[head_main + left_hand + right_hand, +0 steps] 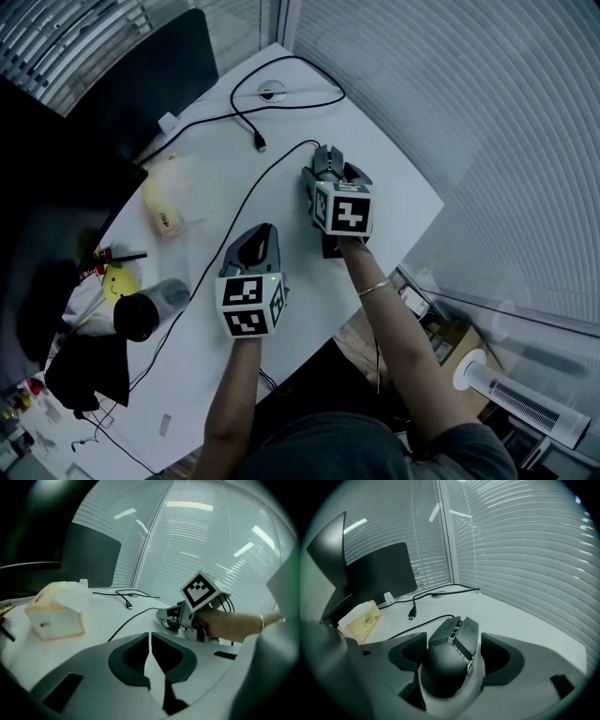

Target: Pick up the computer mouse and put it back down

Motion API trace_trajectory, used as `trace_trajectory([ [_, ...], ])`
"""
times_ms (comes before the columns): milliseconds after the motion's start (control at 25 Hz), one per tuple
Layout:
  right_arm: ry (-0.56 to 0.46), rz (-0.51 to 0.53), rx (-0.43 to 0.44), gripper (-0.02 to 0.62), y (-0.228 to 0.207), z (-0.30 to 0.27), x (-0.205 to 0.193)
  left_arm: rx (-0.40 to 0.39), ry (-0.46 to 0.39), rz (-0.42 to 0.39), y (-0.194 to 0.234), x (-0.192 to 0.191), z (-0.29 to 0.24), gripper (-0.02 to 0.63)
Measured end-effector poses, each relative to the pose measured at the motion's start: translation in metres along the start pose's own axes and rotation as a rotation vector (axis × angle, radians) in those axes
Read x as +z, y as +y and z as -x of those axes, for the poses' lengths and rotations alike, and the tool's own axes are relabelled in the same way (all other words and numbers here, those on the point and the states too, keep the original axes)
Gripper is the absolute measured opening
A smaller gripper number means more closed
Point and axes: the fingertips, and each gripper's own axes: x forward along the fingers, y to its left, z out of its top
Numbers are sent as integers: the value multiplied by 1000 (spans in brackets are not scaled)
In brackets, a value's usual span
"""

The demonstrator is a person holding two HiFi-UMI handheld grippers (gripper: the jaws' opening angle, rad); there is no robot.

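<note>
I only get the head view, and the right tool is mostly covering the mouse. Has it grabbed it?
Observer: Not yet. In the right gripper view the right tool is open, with the mouse between its jaws and a gap beside one pad.
Operator: What does the mouse look like?
Observer: Dark, with a round back and an angular front.
Operator: And the other one, is it holding something?
Observer: No. The left gripper view shows the left tool shut, with nothing in it.
</note>
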Motion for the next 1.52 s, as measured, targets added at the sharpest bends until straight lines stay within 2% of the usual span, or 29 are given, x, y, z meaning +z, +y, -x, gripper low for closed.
trace_trajectory([
  [560, 39, 27, -46, 337, -5, -1, 0, 25, -7, 9, 2, 1, 2, 32],
  [920, 50, 55, -6, 325, -3, -2, -6, 33, -20, 5, -1, 6, 11, 32],
  [1240, -6, 109, 30, 322, 7, 20, -2, 37, -45, -10, -6, 13, 20, 32],
  [1520, -37, 110, 71, 319, 13, 47, -8, 39, -50, -29, -13, 9, 35, 32],
])
